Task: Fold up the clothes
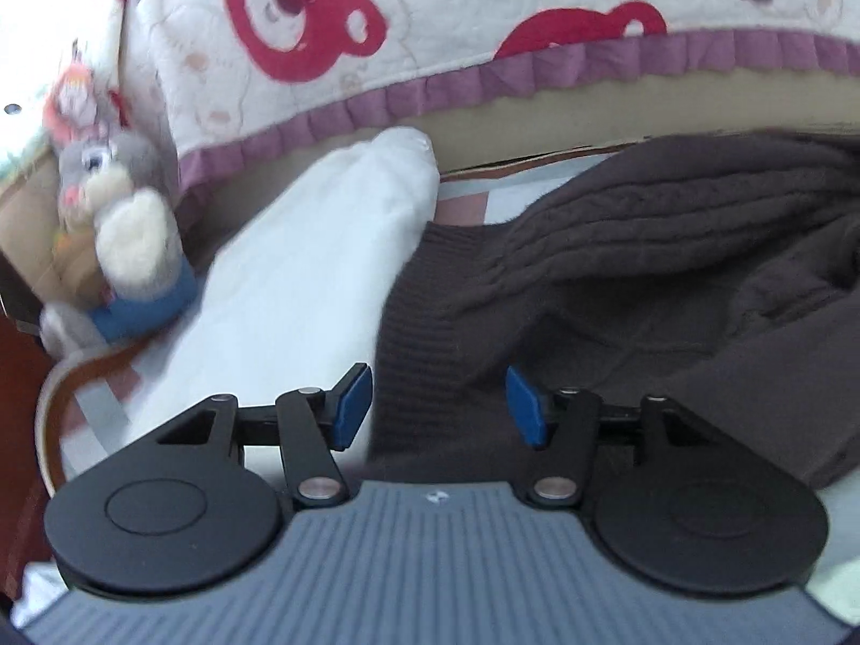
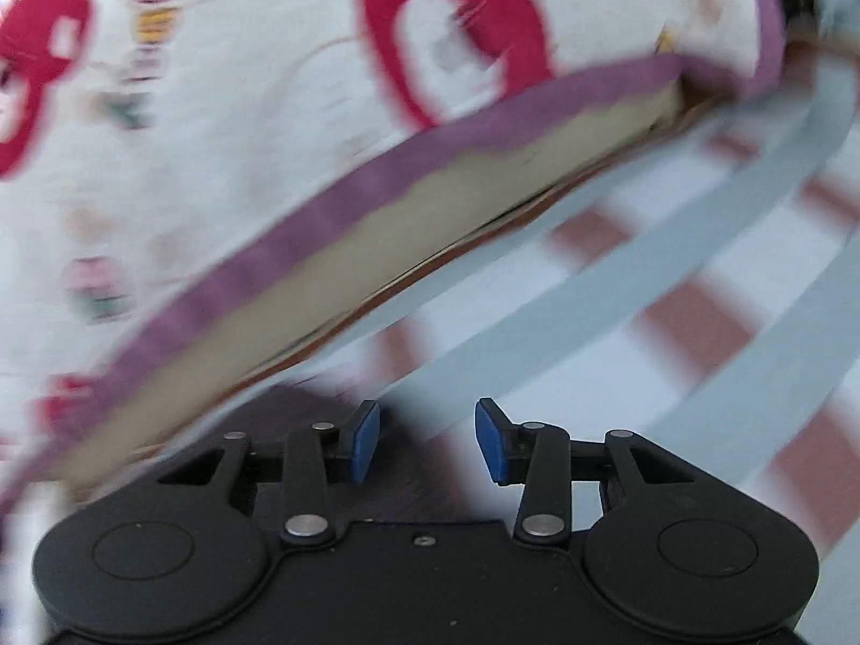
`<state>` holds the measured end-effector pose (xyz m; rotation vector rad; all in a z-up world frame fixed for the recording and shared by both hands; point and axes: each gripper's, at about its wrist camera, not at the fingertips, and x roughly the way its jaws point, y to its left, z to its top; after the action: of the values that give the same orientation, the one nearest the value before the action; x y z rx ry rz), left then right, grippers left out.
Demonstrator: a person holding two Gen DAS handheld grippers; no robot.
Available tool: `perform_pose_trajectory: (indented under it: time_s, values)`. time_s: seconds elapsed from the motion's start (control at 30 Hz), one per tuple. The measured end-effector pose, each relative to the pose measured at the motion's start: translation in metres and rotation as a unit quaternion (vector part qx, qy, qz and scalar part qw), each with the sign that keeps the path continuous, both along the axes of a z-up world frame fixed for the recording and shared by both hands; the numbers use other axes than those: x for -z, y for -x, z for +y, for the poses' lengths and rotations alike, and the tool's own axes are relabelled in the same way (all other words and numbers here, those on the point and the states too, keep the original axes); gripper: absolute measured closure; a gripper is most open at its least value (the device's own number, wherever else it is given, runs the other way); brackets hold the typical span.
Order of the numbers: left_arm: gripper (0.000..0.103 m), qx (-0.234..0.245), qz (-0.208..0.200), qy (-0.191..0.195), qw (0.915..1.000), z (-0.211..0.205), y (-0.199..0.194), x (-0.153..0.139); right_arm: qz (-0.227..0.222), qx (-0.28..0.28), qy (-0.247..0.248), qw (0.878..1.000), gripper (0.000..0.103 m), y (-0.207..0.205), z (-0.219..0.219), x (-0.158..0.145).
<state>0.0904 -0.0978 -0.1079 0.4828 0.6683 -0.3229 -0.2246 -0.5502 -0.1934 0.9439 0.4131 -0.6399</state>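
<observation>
A dark brown knitted sweater (image 1: 618, 279) lies crumpled on the checked bed sheet, filling the middle and right of the left wrist view. My left gripper (image 1: 438, 406) is open, its blue pads over the sweater's ribbed hem, with nothing between them. My right gripper (image 2: 427, 443) is open and empty above the sheet; a dark bit of the sweater (image 2: 301, 403) shows just left of its fingers. The right wrist view is blurred by motion.
A white folded cloth or pillow (image 1: 301, 279) lies left of the sweater. A grey plush rabbit (image 1: 123, 226) sits at the far left. A bear-print quilt with purple trim (image 1: 430, 27) hangs behind, also in the right wrist view (image 2: 242, 107). The checked sheet (image 2: 672, 295) spreads to the right.
</observation>
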Motion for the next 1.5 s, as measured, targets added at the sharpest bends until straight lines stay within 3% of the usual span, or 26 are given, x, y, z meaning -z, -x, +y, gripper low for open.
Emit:
perform_pose_trajectory:
  time_s: [0.1,0.2,0.3,0.43,0.6,0.67,0.73,0.77,0.87,0.97,1.1,1.2,1.37,1.5]
  values:
    - [0.047,-0.030,0.010,0.034,0.9989,0.018,0.008,-0.003,-0.050,-0.067,-0.108,0.991,0.057,-0.016,0.055,0.026]
    - [0.044,-0.064,0.019,0.069,0.9954,0.039,0.018,-0.002,-0.044,-0.092,-0.183,0.978,0.057,-0.029,0.105,0.059]
    - [0.044,-0.093,0.038,0.103,0.9896,0.063,0.025,0.004,-0.016,-0.106,-0.177,0.978,0.055,-0.042,0.140,0.078]
    - [0.044,-0.114,0.061,0.134,0.9826,0.088,0.035,0.015,-0.028,-0.130,-0.139,0.981,0.055,-0.058,0.156,0.081]
    - [0.044,-0.142,0.138,0.206,0.9583,0.109,0.035,0.034,-0.001,-0.096,-0.130,0.987,0.054,-0.075,0.165,0.089]
    - [0.044,-0.149,0.160,0.230,0.9483,0.118,0.032,0.039,-0.026,-0.086,-0.131,0.987,0.052,-0.081,0.169,0.093]
    - [0.044,-0.158,0.164,0.242,0.9432,0.127,0.031,0.041,-0.055,-0.080,-0.133,0.986,0.091,-0.085,0.168,0.097]
    - [0.044,-0.162,0.164,0.246,0.9415,0.131,0.031,0.041,-0.065,-0.074,-0.131,0.986,0.091,-0.086,0.166,0.098]
    - [0.044,-0.174,0.155,0.261,0.9368,0.141,0.031,0.036,-0.051,-0.083,-0.049,0.994,0.092,-0.083,0.165,0.068]
    - [0.044,-0.185,0.144,0.278,0.9317,0.150,0.033,0.031,-0.049,-0.099,0.045,0.993,0.094,-0.069,0.162,0.020]
    - [0.043,-0.190,0.140,0.301,0.9240,0.153,0.037,0.022,-0.036,-0.069,0.128,0.989,0.095,-0.037,0.141,-0.028]
    - [0.041,-0.177,0.146,0.306,0.9240,0.146,0.041,0.019,0.006,-0.030,0.182,0.983,0.095,-0.012,0.123,-0.047]
    - [0.041,-0.140,0.155,0.297,0.9317,0.127,0.052,0.014,0.053,0.080,0.213,0.972,0.095,0.035,0.090,-0.063]
    - [0.039,-0.114,0.161,0.297,0.9342,0.108,0.054,0.013,0.082,0.117,0.191,0.971,0.095,0.061,0.065,-0.062]
